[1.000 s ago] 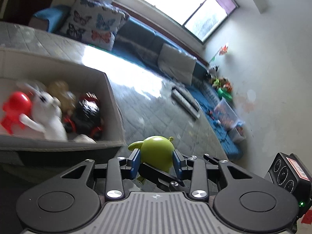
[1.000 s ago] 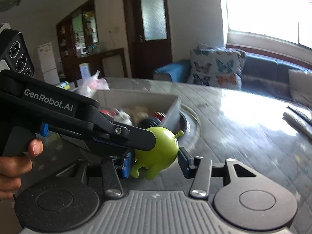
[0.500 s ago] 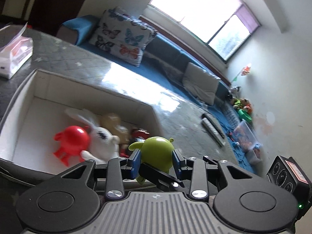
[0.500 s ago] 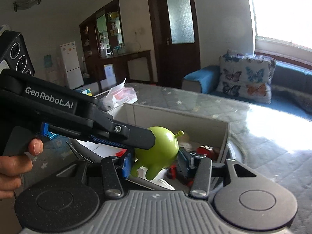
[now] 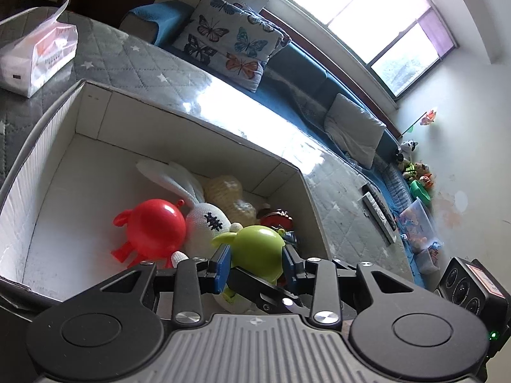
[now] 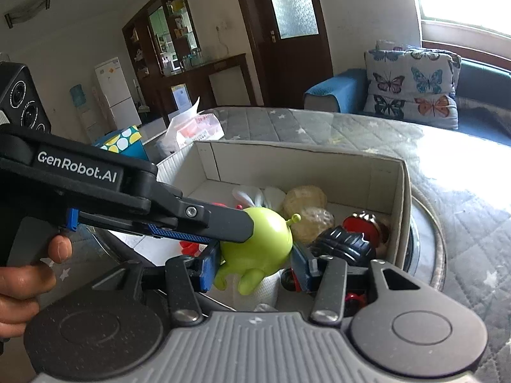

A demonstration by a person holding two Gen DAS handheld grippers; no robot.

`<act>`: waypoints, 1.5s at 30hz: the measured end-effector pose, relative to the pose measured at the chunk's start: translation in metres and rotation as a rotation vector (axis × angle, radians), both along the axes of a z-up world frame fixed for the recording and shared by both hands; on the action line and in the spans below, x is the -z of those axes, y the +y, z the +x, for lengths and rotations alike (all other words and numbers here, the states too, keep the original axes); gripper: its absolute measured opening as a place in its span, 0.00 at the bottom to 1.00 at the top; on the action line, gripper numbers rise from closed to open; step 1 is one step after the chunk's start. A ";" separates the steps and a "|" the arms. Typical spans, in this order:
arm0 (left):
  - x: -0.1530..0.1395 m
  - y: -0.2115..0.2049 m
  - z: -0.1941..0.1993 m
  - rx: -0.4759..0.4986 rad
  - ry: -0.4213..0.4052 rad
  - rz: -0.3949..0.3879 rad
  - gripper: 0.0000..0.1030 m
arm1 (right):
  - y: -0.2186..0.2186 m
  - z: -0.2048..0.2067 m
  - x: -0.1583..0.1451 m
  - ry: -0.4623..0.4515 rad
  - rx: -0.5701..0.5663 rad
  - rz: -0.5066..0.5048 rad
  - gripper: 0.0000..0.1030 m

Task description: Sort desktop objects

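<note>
A green round toy figure (image 5: 258, 250) sits between the fingers of both grippers, above the open white cardboard box (image 5: 95, 118). My left gripper (image 5: 255, 260) is shut on it. My right gripper (image 6: 255, 263) also closes around the same green toy (image 6: 258, 242), with the left gripper's finger crossing in front. Inside the box lie a red round figure (image 5: 153, 228), a white knitted rabbit (image 5: 204, 217), a beige plush (image 5: 226, 191) and a red and black toy (image 6: 361, 229).
A tissue pack (image 5: 38, 54) lies on the quilted grey table beyond the box's far left corner. A blue dotted box (image 6: 124, 142) stands behind it. A butterfly cushion (image 5: 230, 41) and blue sofa line the far side. Remote controls (image 5: 380, 210) lie at the right.
Both grippers, still holding the green toy, have moved from beside the box to over its inside. The box's contents now lie directly below the toy.
</note>
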State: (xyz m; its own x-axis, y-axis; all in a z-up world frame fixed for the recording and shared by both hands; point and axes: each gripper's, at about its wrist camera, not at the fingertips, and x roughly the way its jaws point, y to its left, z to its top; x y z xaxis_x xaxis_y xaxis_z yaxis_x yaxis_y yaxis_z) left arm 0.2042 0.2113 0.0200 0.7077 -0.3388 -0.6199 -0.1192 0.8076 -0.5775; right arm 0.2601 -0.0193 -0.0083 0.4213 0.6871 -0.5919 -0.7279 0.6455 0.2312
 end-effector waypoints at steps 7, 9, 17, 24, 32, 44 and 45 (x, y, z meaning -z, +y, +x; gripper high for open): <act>-0.001 -0.001 -0.001 0.001 -0.003 0.001 0.36 | 0.000 -0.007 0.001 -0.011 0.003 -0.009 0.49; -0.002 -0.001 -0.002 0.000 -0.008 0.005 0.36 | -0.001 -0.008 0.000 -0.016 0.005 -0.009 0.52; -0.010 -0.002 -0.011 -0.010 -0.025 0.030 0.36 | -0.005 -0.013 -0.003 -0.040 0.016 -0.019 0.58; -0.020 -0.010 -0.024 -0.017 -0.054 0.096 0.36 | -0.011 -0.019 -0.007 -0.056 0.024 -0.027 0.65; -0.030 -0.023 -0.043 -0.031 -0.073 0.212 0.36 | -0.021 -0.032 -0.015 -0.087 0.037 -0.025 0.72; -0.032 -0.050 -0.076 -0.043 -0.088 0.424 0.36 | -0.043 -0.064 -0.020 -0.122 0.075 -0.008 0.89; -0.031 -0.051 -0.078 -0.044 -0.085 0.433 0.36 | -0.045 -0.066 -0.020 -0.124 0.079 -0.008 0.89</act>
